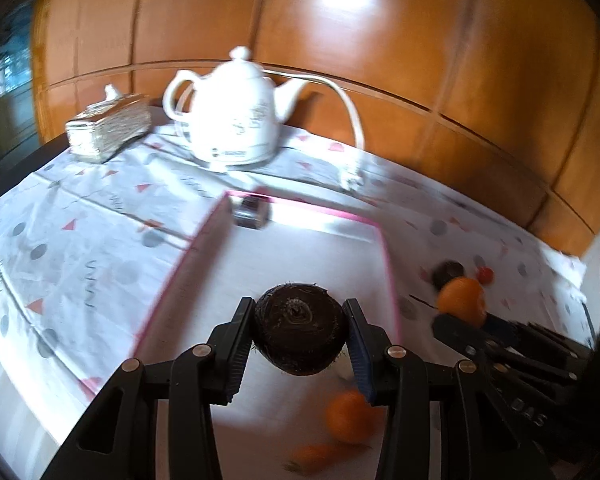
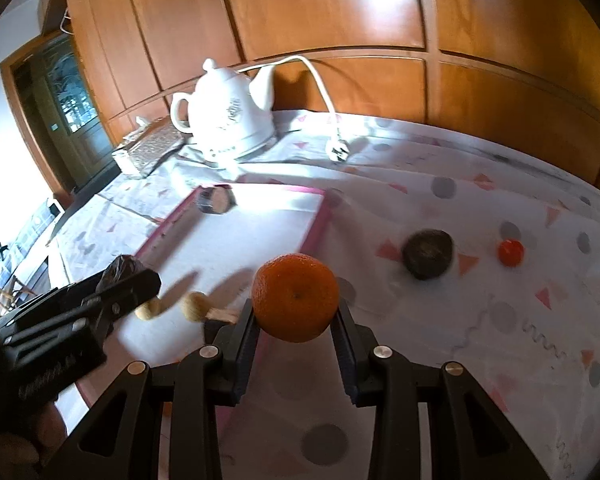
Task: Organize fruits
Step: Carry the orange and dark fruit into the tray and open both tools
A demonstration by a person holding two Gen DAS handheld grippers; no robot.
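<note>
My left gripper (image 1: 300, 334) is shut on a dark brown, hairy round fruit (image 1: 300, 332) and holds it above the pink-rimmed white tray (image 1: 300, 240). My right gripper (image 2: 296, 312) is shut on an orange (image 2: 296, 298) at the tray's right edge; the same orange shows in the left wrist view (image 1: 462, 300). On the tray lie another orange (image 1: 348, 416), a small orange fruit (image 1: 312, 456), a dark cut piece (image 2: 216, 199) at the far corner and pale round pieces (image 2: 194, 306). On the cloth to the right lie a dark round fruit (image 2: 428, 254) and a small red fruit (image 2: 511, 252).
A white teapot-shaped kettle (image 1: 236, 120) with a white cord and plug (image 2: 338, 150) stands at the back of the table. A silver tissue box (image 1: 108, 128) sits left of it. Wooden wall panels (image 2: 340, 20) rise behind. A patterned cloth (image 2: 500, 340) covers the table.
</note>
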